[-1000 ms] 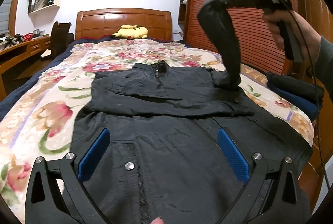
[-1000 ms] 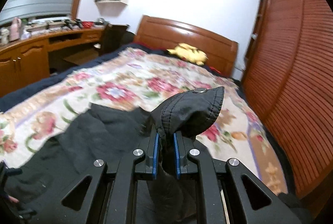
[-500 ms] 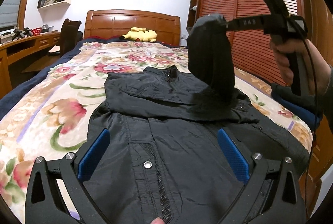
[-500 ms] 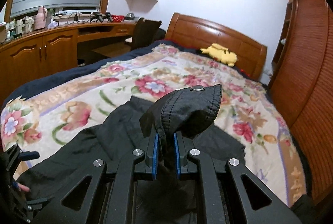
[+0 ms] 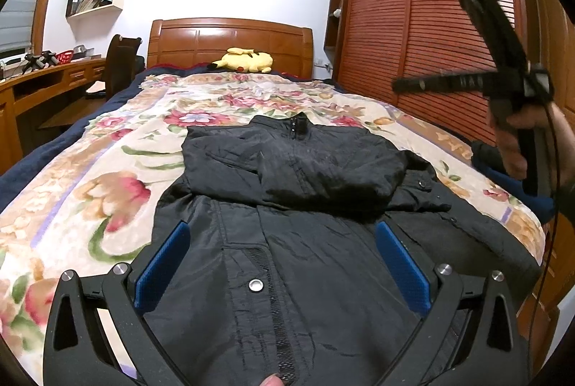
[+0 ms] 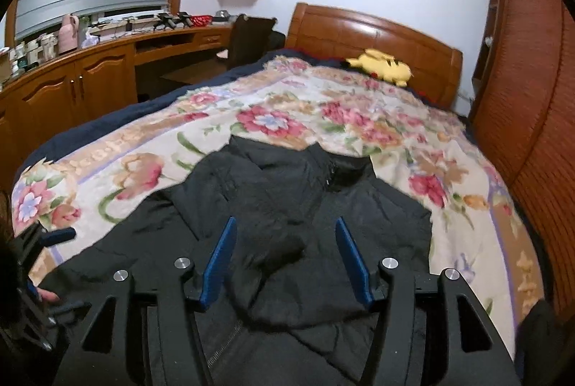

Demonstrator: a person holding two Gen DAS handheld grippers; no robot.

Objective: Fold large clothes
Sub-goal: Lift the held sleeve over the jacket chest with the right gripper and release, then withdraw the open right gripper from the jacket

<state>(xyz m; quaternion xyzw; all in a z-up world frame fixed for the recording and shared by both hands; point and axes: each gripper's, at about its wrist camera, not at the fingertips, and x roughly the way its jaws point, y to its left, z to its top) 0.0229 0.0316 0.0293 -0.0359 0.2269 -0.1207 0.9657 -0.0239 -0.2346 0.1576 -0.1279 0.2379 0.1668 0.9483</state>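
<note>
Black jacket (image 5: pixel 287 242) lies flat on the bed (image 5: pixel 107 192), collar toward the headboard, both sleeves folded across the chest. Left gripper (image 5: pixel 280 267) hovers over the hem, jaws wide apart, nothing between them. Right gripper (image 6: pixel 284 260): jaws opening, sleeve cuff (image 6: pixel 284 251) lies loose below them, pads not pressing it. Handling guess: soft, light, slick shell cloth, so it'll slide and unfold if dragged; pinch doubled fabric at the hem corners or the shoulder seams, not a single layer. Left view shows the right gripper from the side in a hand (image 5: pixel 517 142), clear above the jacket. Only the right view shows the dropped cuff
</note>
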